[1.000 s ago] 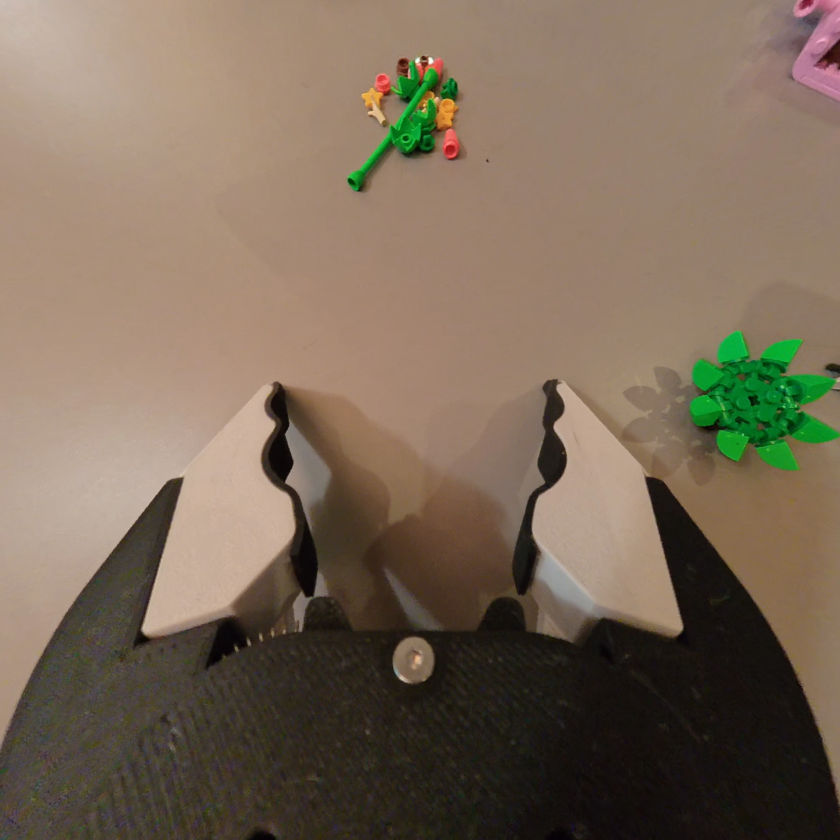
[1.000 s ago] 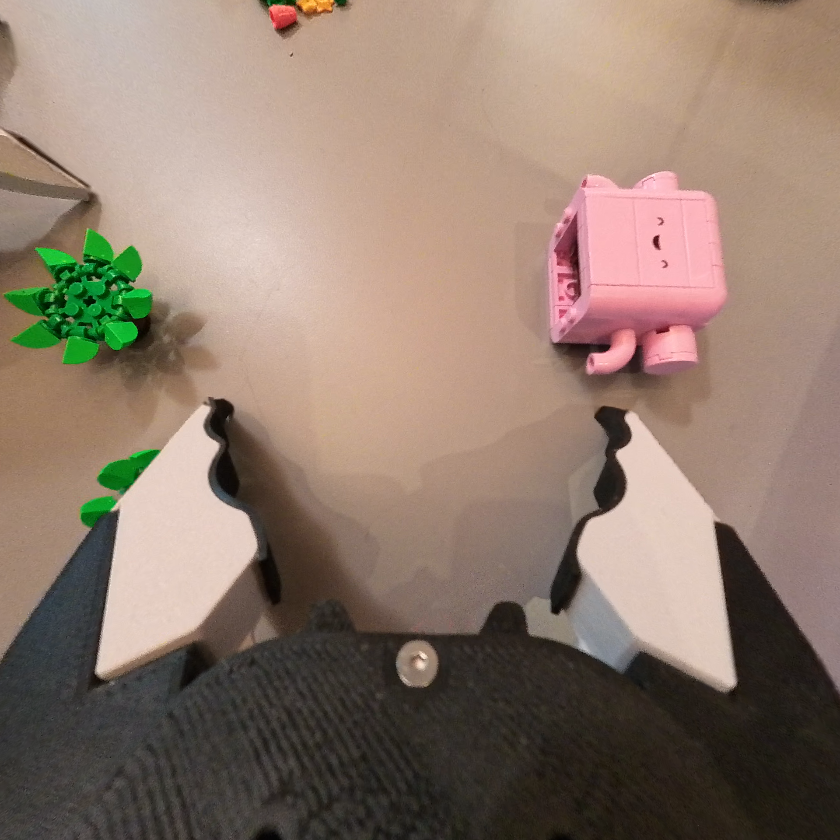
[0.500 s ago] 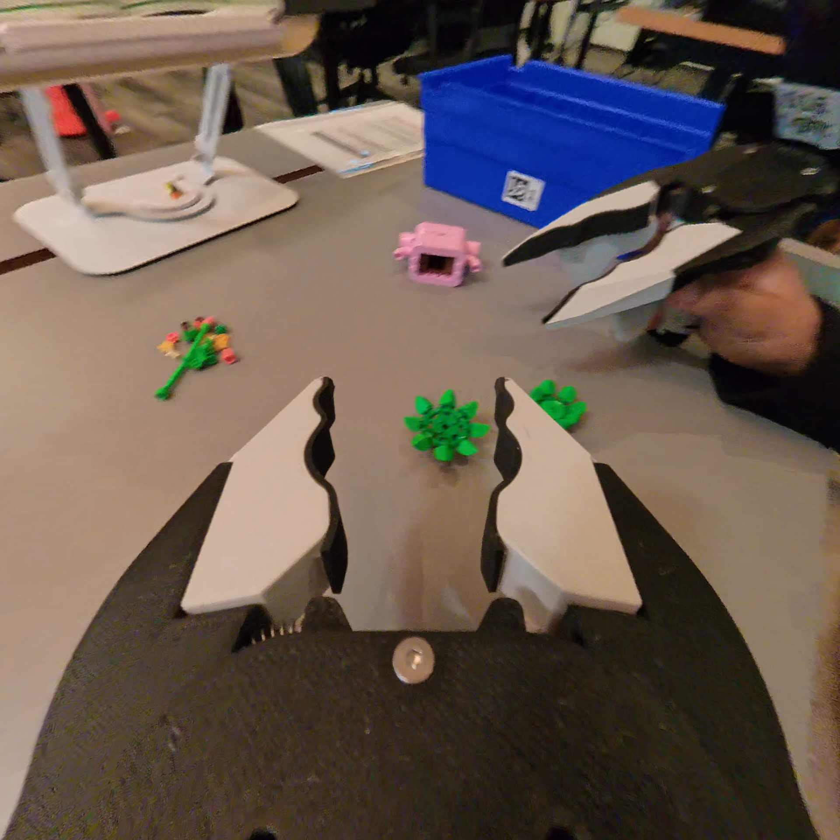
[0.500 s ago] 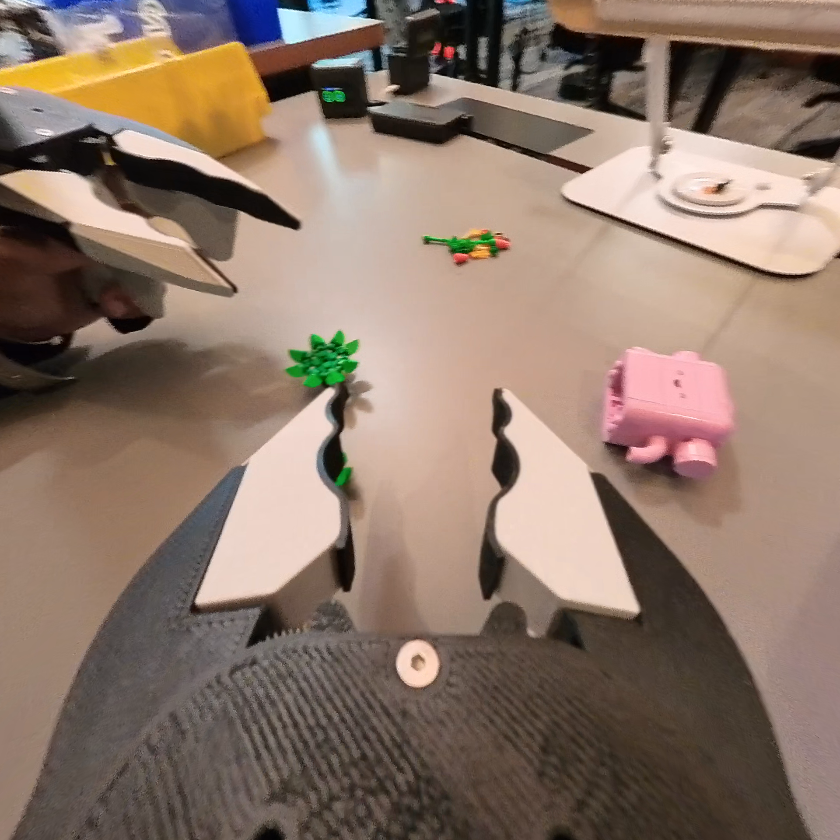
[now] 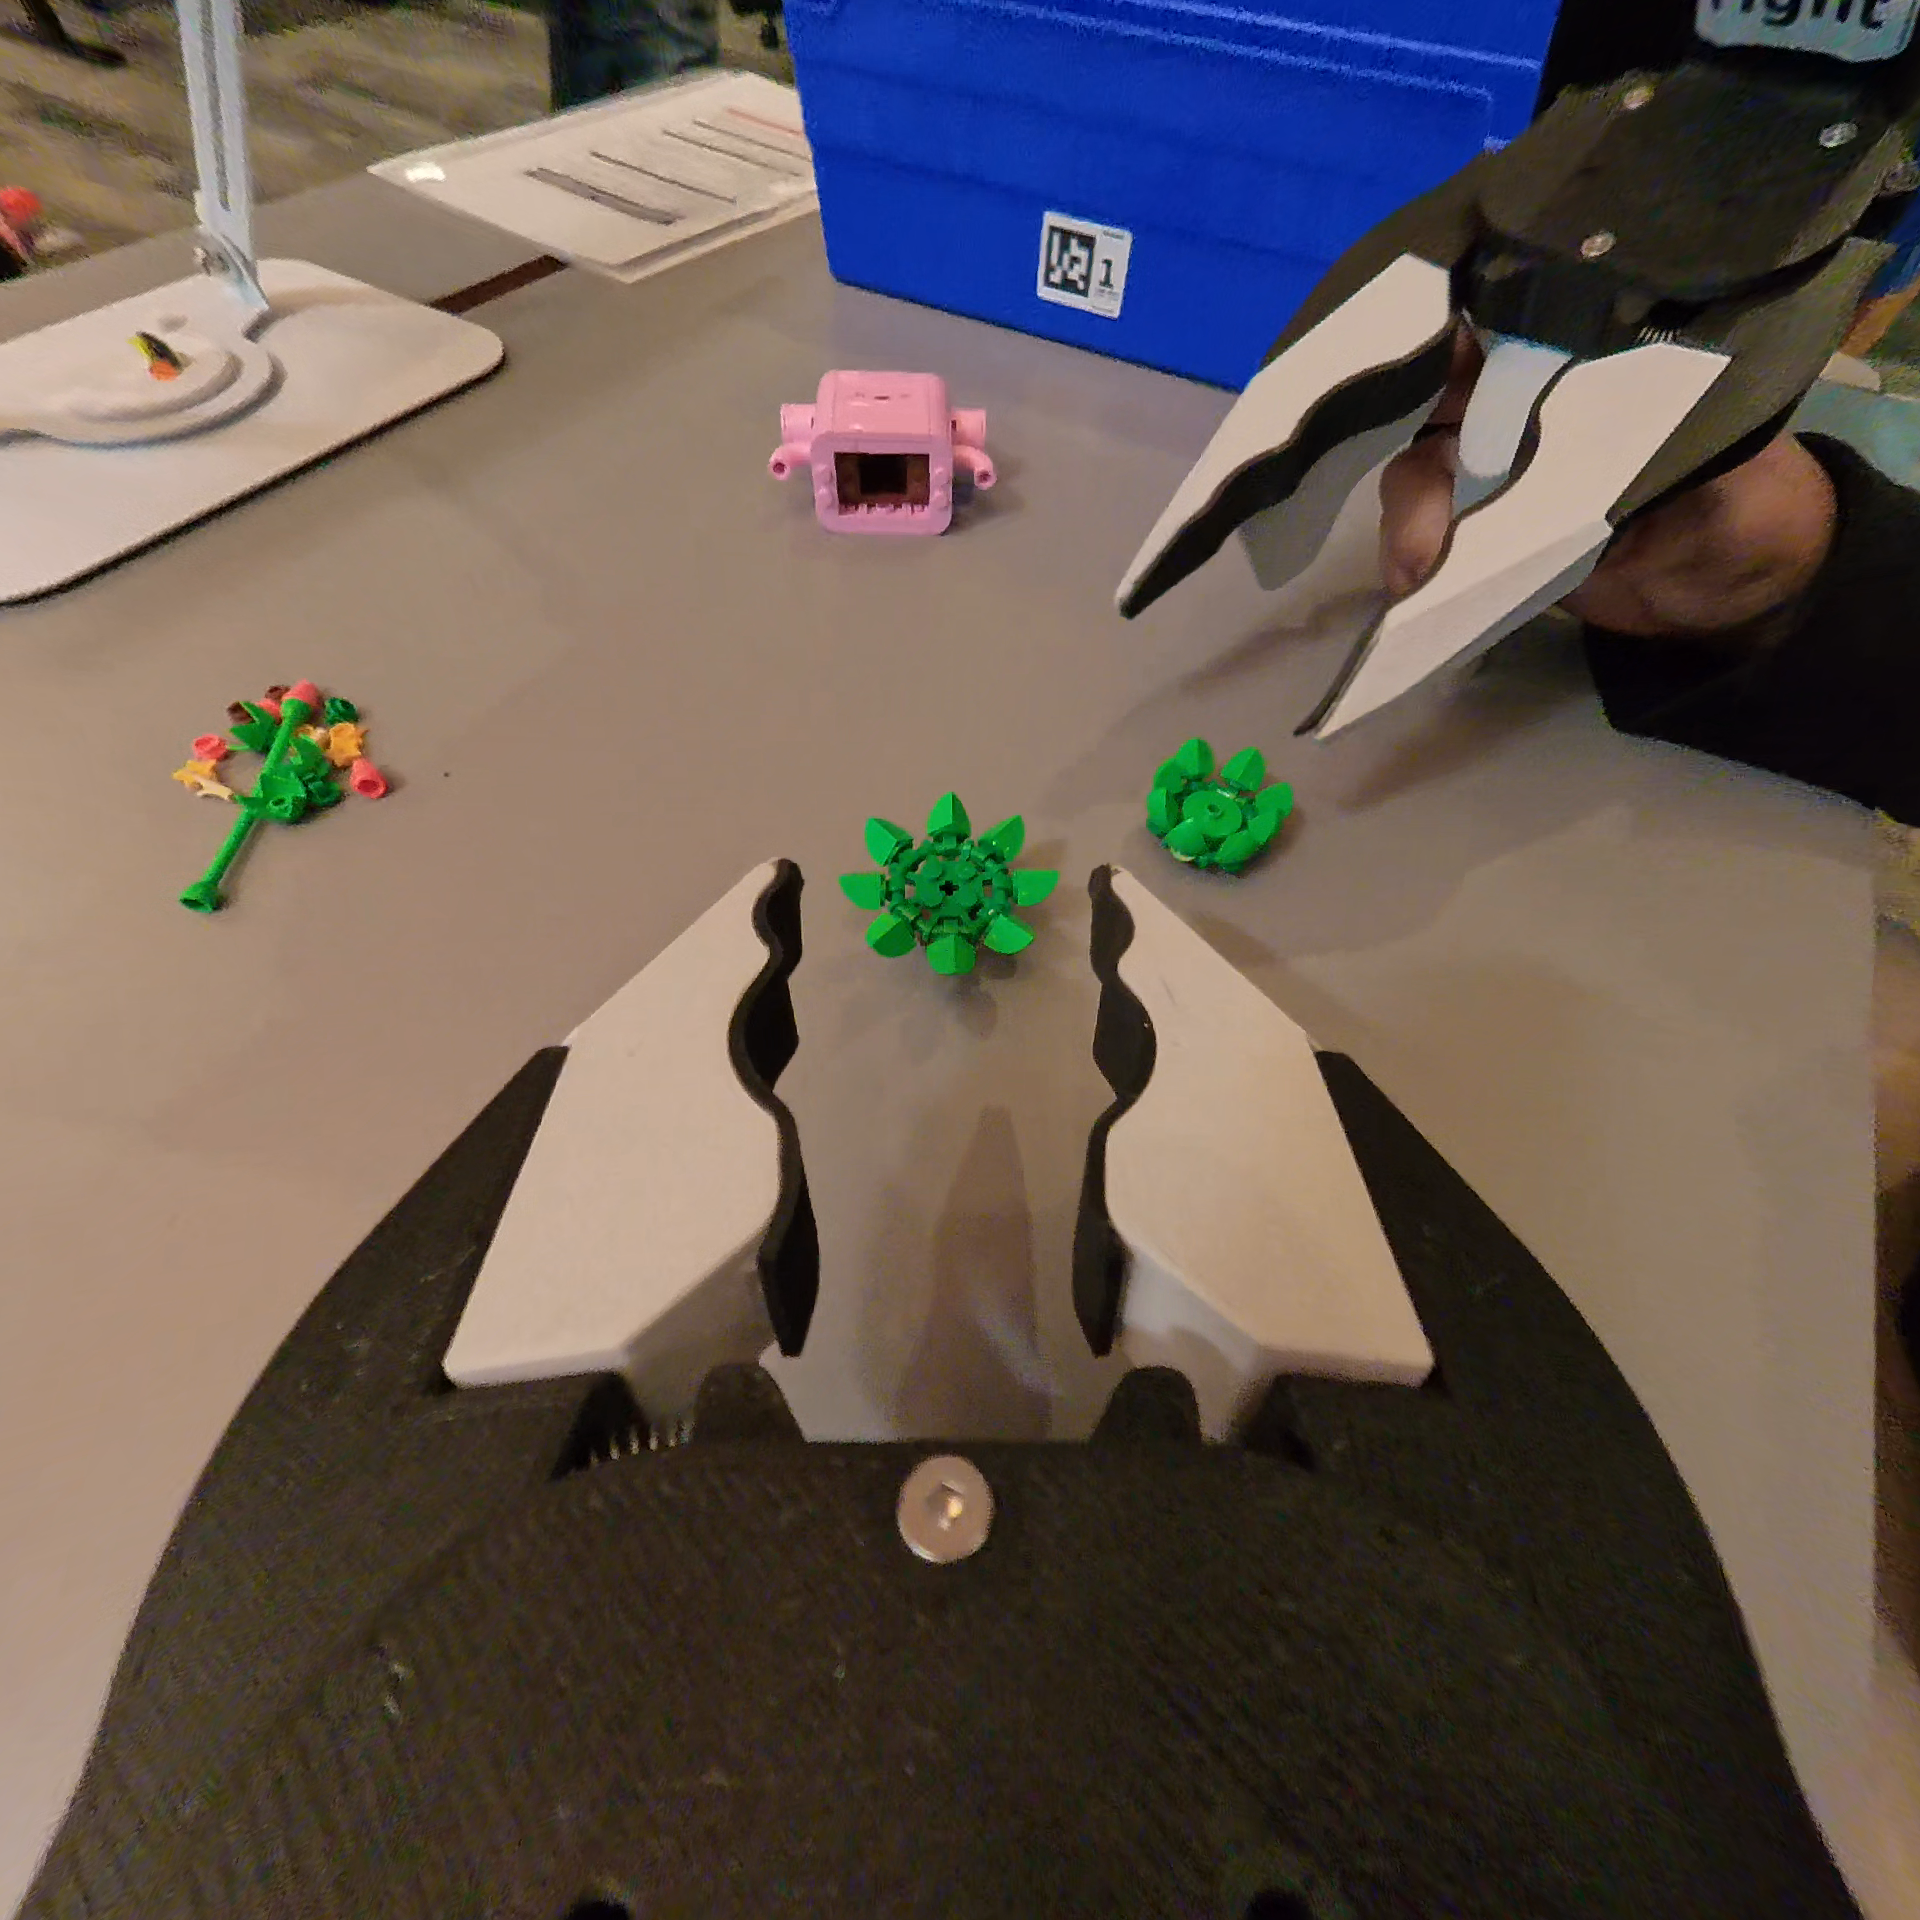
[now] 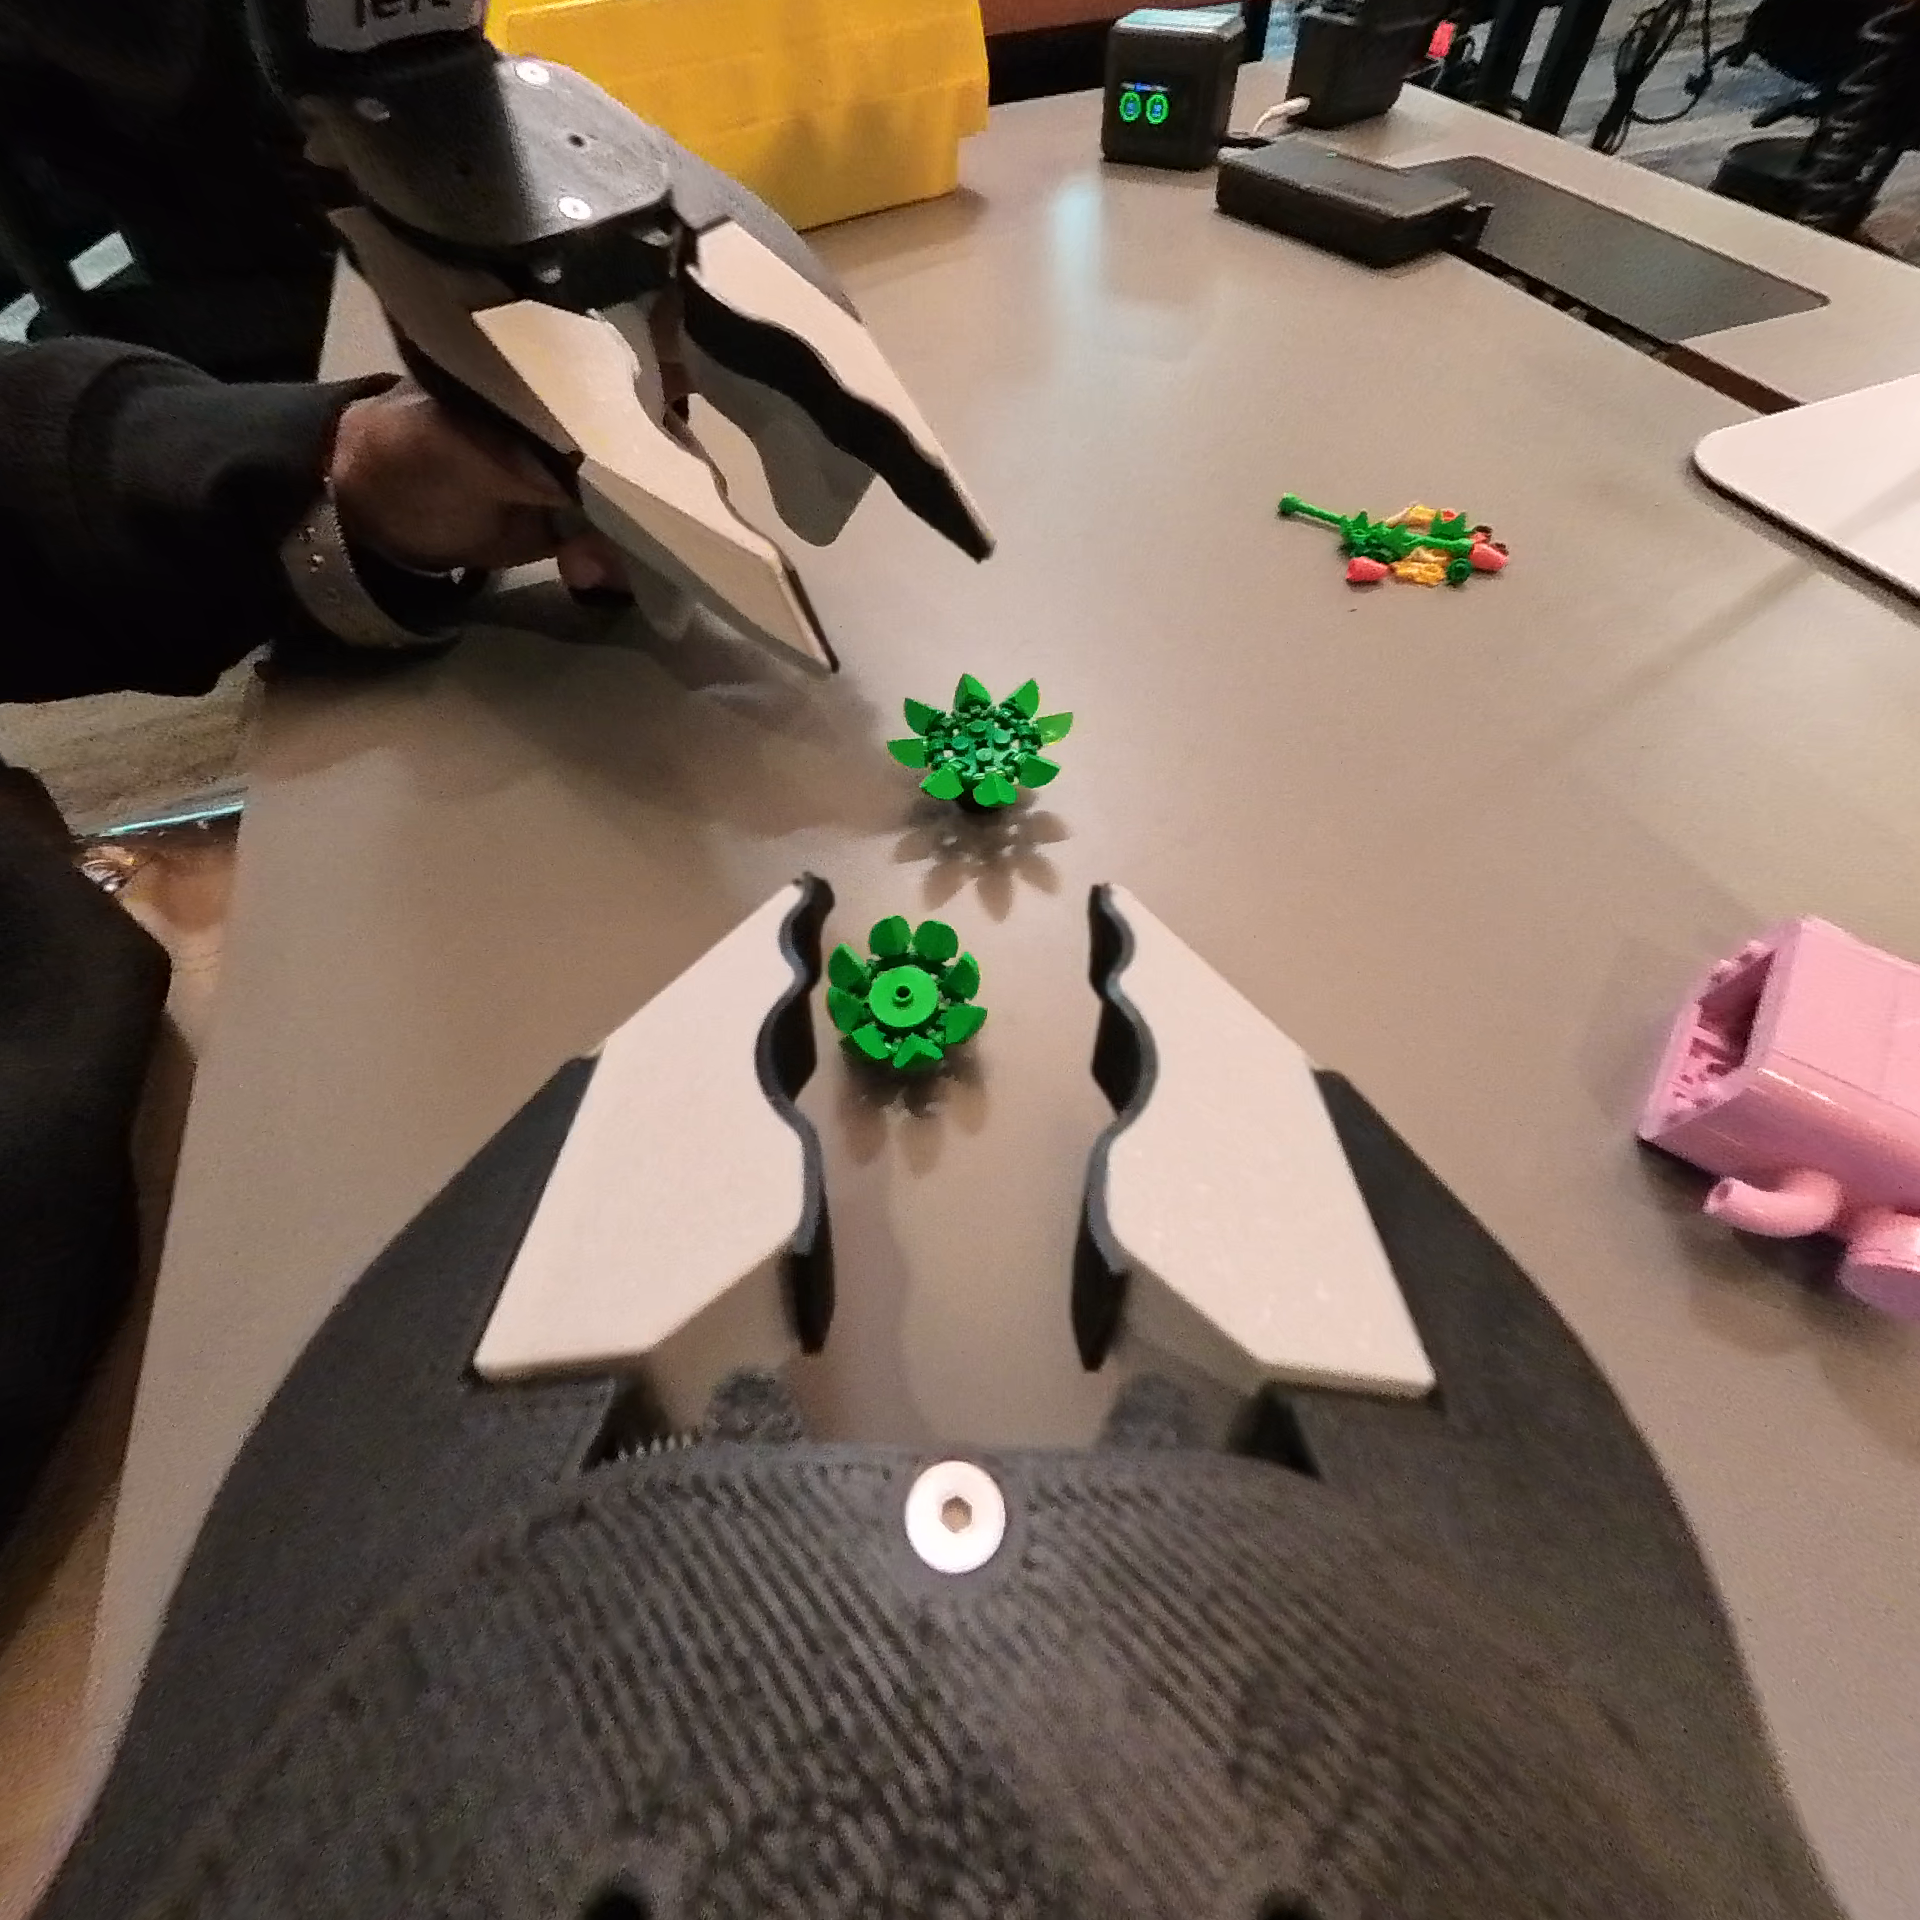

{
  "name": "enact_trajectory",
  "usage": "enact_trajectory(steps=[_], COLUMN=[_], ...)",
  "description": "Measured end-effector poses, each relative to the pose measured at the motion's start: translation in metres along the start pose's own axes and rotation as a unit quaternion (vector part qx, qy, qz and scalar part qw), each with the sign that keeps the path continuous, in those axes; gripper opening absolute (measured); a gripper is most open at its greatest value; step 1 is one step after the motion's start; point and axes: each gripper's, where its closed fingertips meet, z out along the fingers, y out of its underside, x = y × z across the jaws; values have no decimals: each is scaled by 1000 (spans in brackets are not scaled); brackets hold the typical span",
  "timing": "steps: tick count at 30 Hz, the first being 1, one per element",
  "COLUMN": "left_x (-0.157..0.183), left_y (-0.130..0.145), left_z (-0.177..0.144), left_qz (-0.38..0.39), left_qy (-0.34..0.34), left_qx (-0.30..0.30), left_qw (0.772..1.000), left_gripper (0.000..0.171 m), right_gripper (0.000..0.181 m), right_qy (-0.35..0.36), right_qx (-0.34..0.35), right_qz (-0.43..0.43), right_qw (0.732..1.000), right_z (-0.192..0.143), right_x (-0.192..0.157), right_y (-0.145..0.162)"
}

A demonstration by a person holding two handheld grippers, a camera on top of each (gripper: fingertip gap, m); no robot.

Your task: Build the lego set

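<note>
The spiky green leaf rosette lies flat on the grey table, just beyond the tips of the left gripper. It is a round piece of glossy plastic with pointed leaves standing out all around and studs in the middle. The left gripper is released: its two pale fingers with black wavy inner edges stand apart and hold nothing.

A second, more compact green rosette has a smooth round disc at its centre and rounded leaves. It rests on the table between the fingertips of the right gripper, nearer to the left finger, and I cannot tell if it touches it. This gripper is also released and empty. In the left wrist view the same piece lies to the right of the spiky one, near but apart.

Farther away stands the pink cube-shaped pot, lying on its side, with small curved arms. Its square opening faces the left camera, and the inside looks dark brown.

To the left lies a small heap of tiny pieces: a thin green stem, red buds, yellow stars.

At the far edge stands a blue plastic bin with a sticker; what is inside is hidden. In the right wrist view a yellow bin is at the far side.
</note>
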Motion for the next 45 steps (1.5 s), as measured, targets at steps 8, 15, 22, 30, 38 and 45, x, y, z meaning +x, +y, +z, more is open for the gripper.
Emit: enact_trajectory(steps=[8, 15, 22, 30, 38, 45], left_x=[-3, -6, -7, -10, -5, -2], left_y=[6, 10, 20, 28, 34, 30], left_z=[4, 7, 18, 33, 39, 40], left_qz=[-19, -42, -30, 1, 46, 54], left_qy=[5, 15, -1, -25, -37, -35], left_qx=[-21, -37, -83, -128, -152, -144], left_qw=[1000, 998, 996, 991, 987, 988], left_gripper=[64, 66, 71, 73, 59, 53], right_gripper=[51, 51, 51, 50, 48, 48], right_qy=[-8, 18, 25, 31, 36, 39], right_qx=[0, -26, -24, -21, -30, -33], right_qz=[7, -18, -24, -35, -47, -48], right_qw=[1000, 999, 999, 999, 998, 997], right_z=[-1, 18, 19, 19, 21, 21], right_x=[1, -1, -1, -2, -4, -4], right_y=[1, 1, 0, 0, 2, 3])
